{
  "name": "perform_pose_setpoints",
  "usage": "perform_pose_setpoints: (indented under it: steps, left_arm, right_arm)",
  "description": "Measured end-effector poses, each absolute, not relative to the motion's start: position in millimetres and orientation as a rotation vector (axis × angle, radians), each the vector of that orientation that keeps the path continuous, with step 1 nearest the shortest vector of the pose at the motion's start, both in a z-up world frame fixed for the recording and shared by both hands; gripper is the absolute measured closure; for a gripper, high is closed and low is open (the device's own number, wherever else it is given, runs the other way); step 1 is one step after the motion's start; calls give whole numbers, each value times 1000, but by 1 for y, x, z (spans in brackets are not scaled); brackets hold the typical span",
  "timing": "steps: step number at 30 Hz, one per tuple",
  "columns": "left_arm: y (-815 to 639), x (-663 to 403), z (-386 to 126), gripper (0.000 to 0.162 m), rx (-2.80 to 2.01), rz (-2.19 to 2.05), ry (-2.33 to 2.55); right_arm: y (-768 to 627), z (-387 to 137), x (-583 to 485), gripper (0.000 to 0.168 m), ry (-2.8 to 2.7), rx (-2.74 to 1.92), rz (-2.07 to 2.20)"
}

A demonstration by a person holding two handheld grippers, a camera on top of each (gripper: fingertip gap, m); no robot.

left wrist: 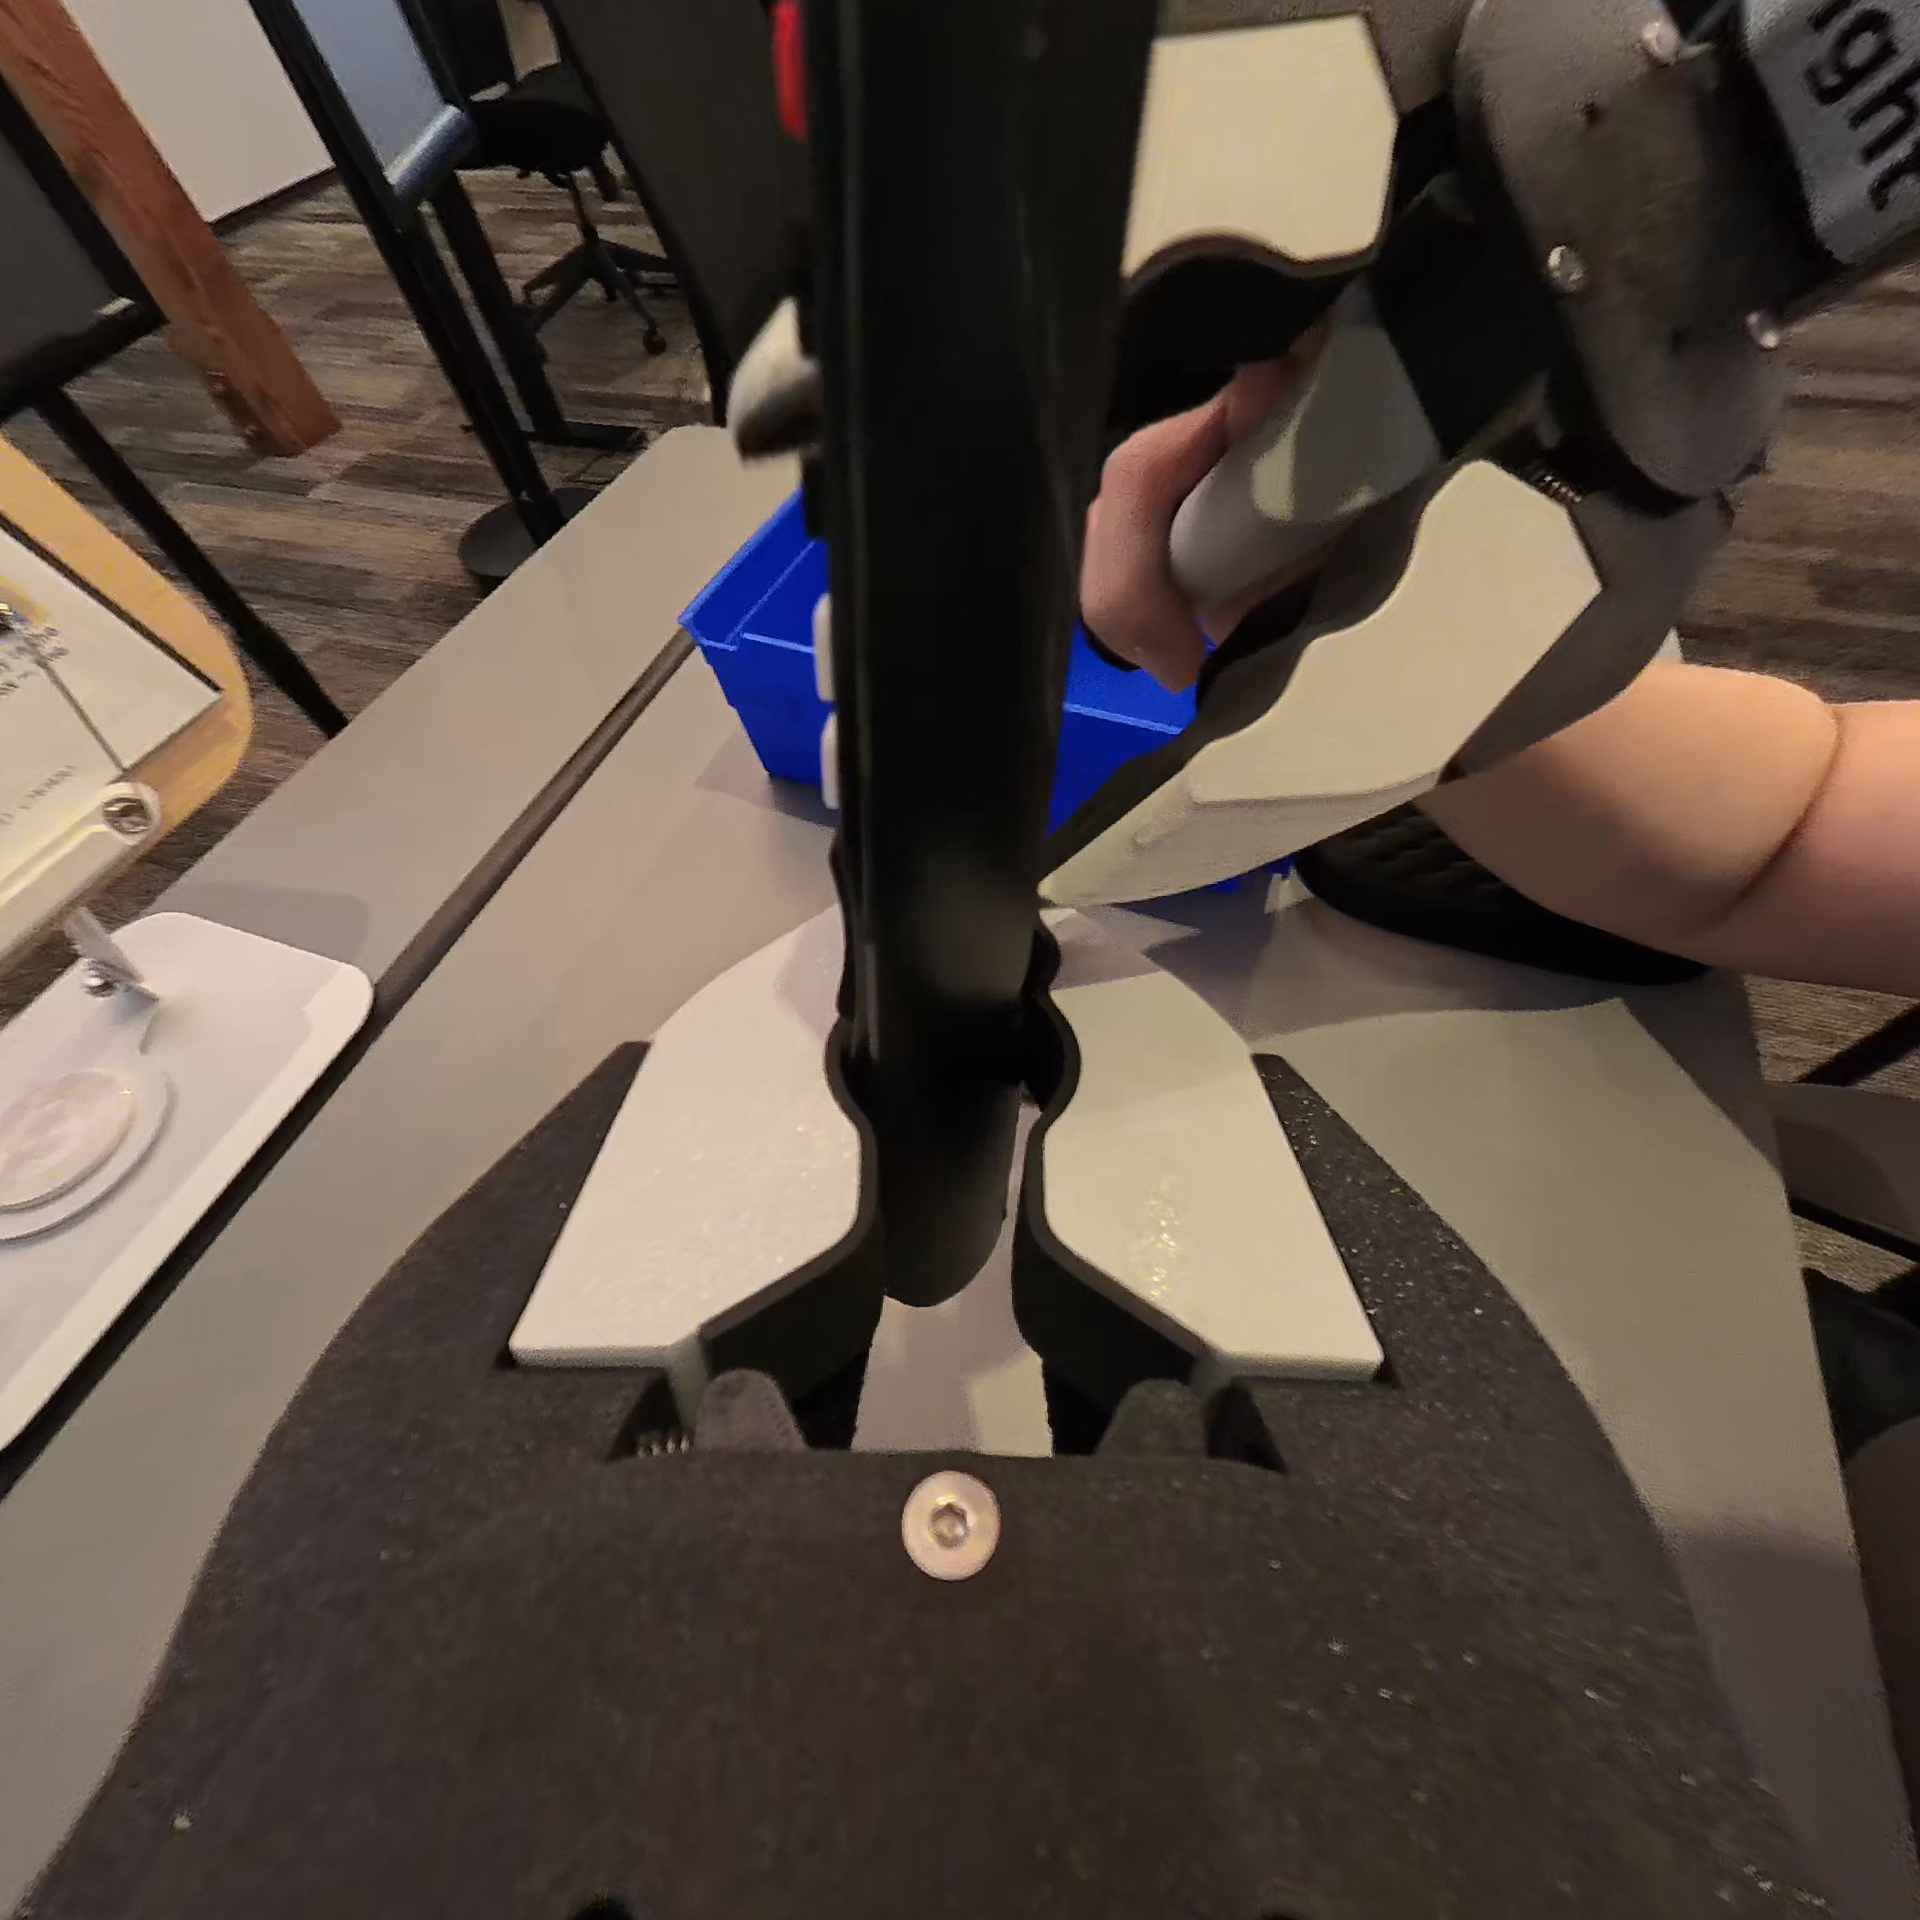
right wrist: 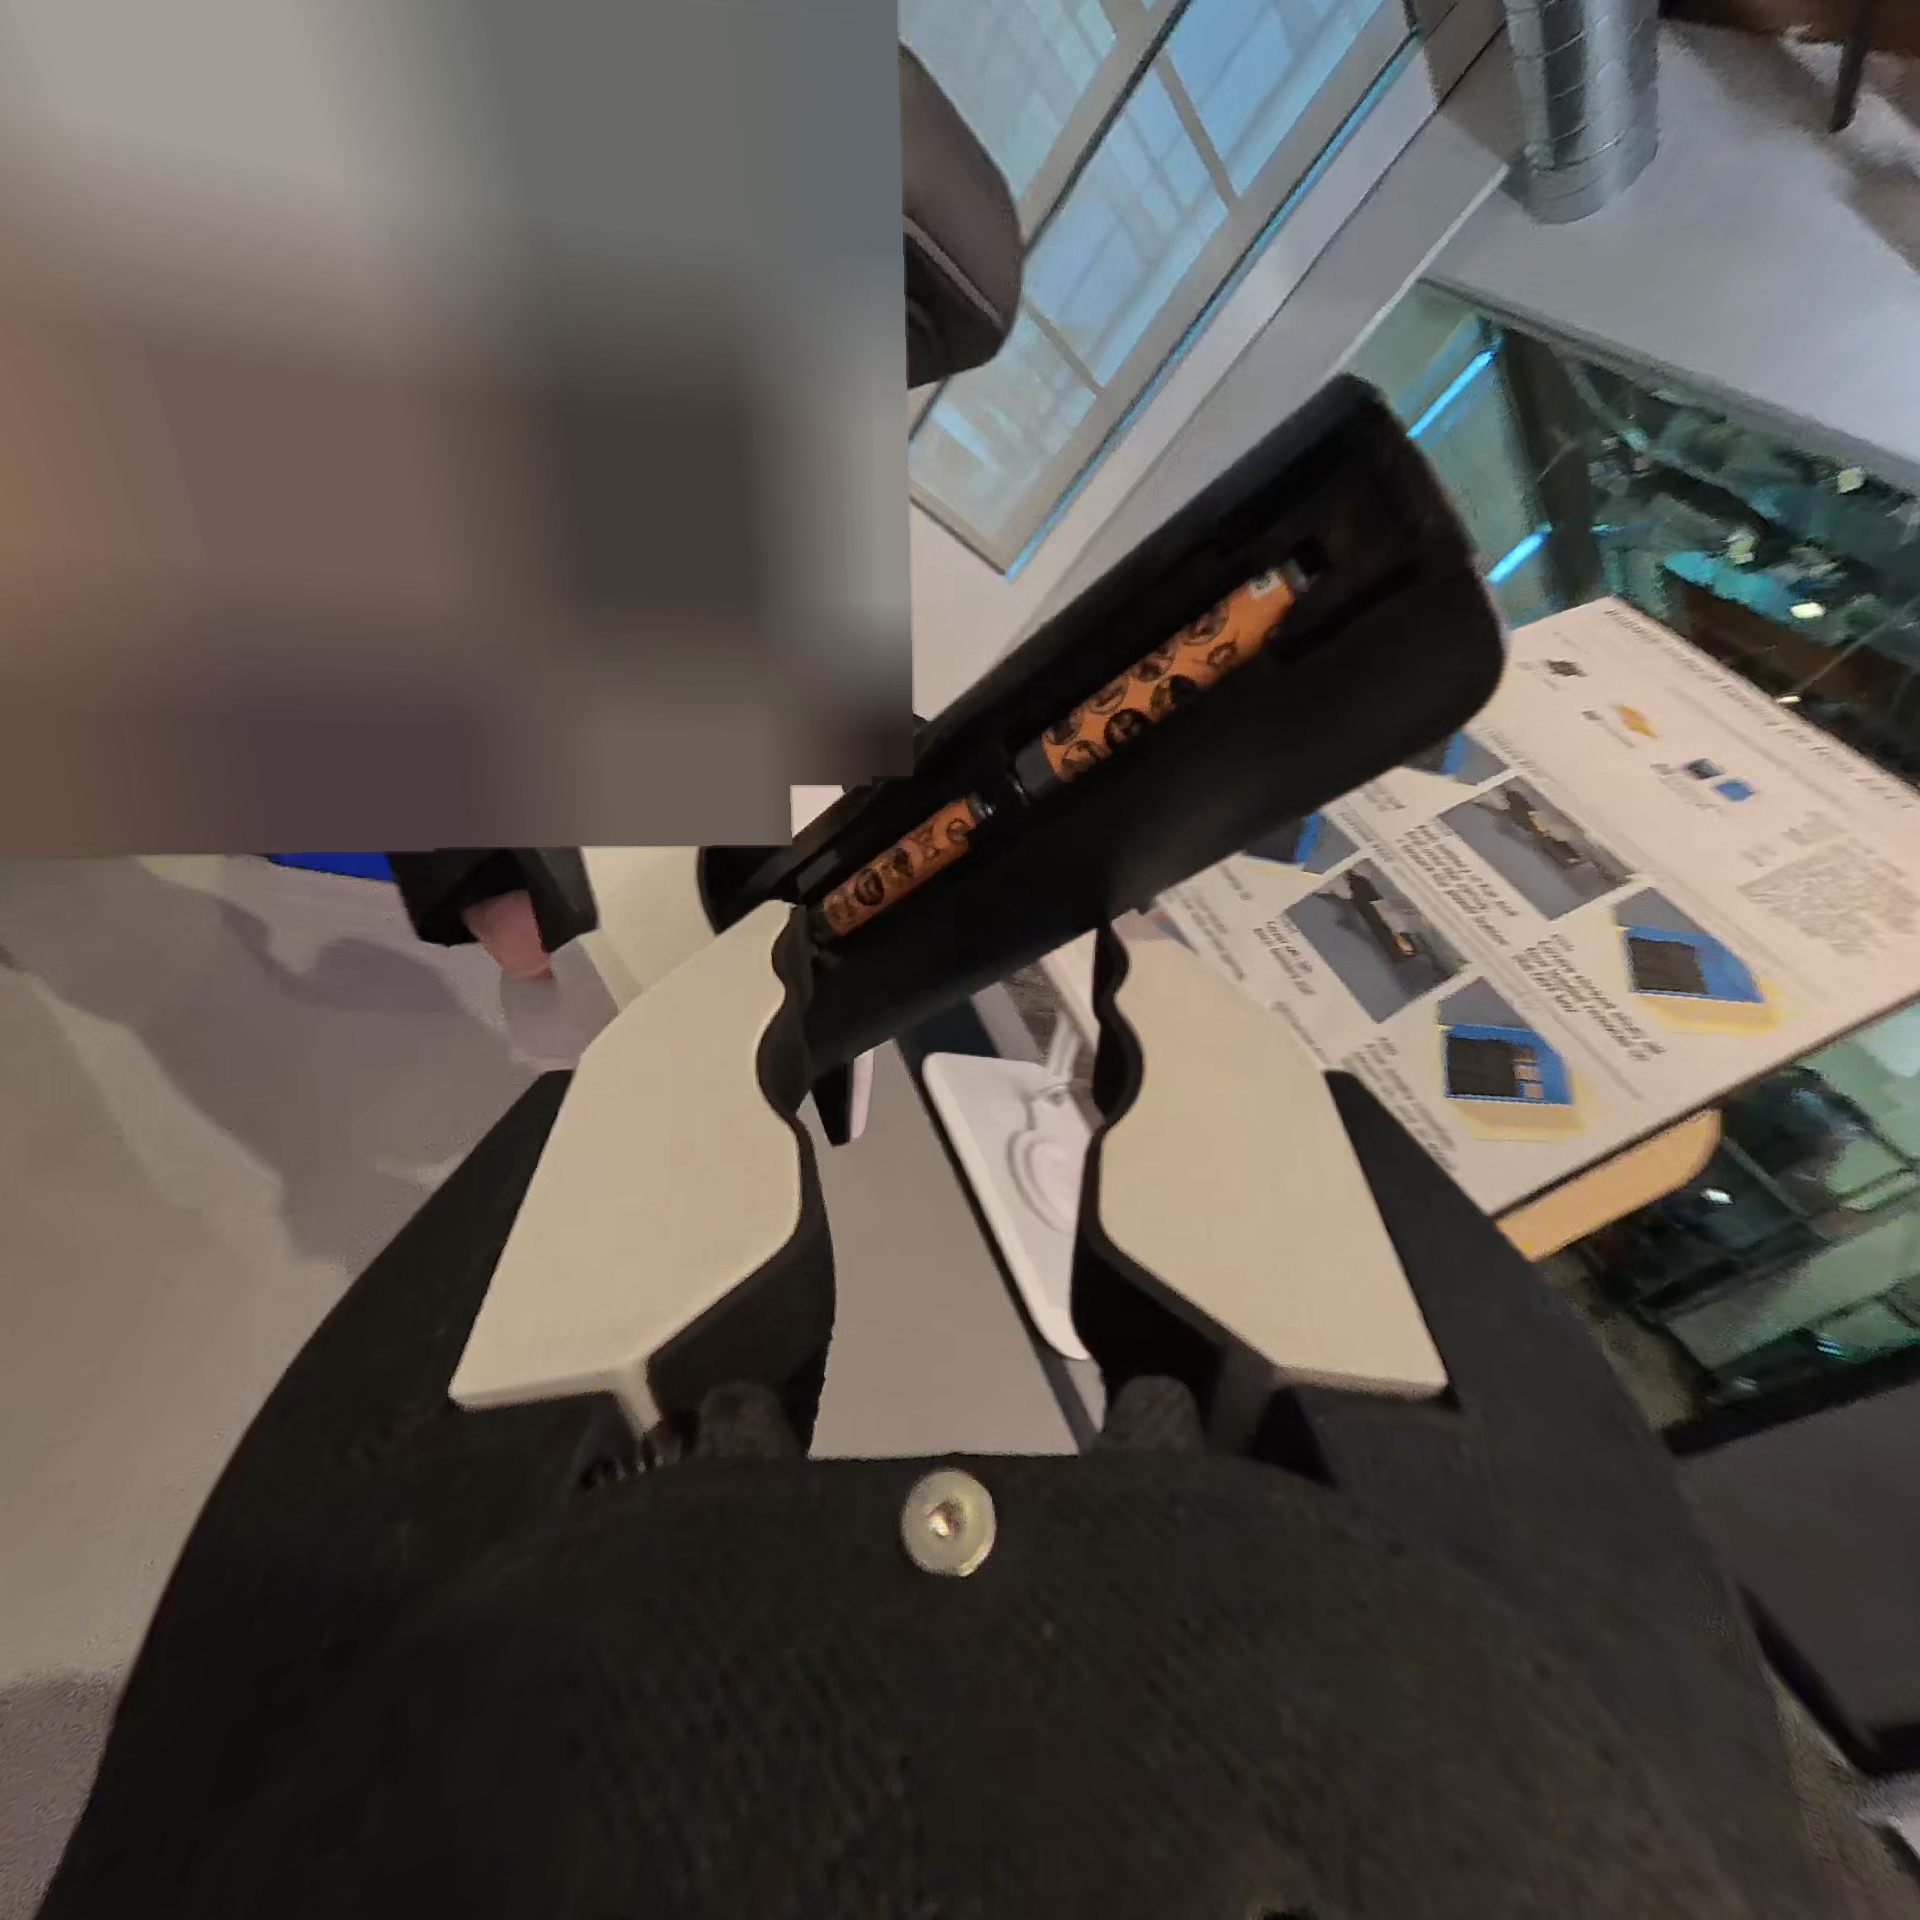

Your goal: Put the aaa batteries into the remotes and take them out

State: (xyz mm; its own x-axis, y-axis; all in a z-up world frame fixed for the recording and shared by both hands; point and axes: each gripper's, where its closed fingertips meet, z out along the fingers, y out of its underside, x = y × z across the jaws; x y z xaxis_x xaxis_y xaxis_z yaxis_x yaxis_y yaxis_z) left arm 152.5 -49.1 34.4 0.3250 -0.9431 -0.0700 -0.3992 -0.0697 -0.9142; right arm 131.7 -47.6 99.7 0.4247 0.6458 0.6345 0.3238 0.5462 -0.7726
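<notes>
Grey table (left wrist: pixel 499 831) underneath everything; remote used as the landmark below. Blue bin (left wrist: pixel 774 665) behind the remote, on the table. Sheet of photos and text on a stand (right wrist: pixel 1558 862) beyond the remote's far end, right wrist view only. Black remote (left wrist: pixel 935 623) held up off the table, clamped at its lower end between the left gripper (left wrist: pixel 940 1060) fingers, both pads tight against its sides; probably gripped low to keep the battery bay clear for the other tool. Right gripper (right wrist: pixel 940 1013) fingers apart, straddling the remote's near end, left pad touching the casing, right pad clear of it; not gripping anything. Two orange batteries (right wrist: pixel 1153 696) seated end to end in the open bay, cover off. Guess: load step done, pull-out next, hence the spread fingers lined up on the bay. Left wrist view: only the remote's closed black side, no batteries; also the right gripper and the hand holding it, right of the remote. Right wrist view: bay and batteries only visible here.
</notes>
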Motion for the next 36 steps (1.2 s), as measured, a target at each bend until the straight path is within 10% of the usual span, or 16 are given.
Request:
perform_pose_setpoints:
  steps: [36]
  left_arm:
    - [-46, 146, 43, 137, -1672, -656, 1153]
  right_arm:
    - [-65, 121, 131, 101, -1115, -725, -370]
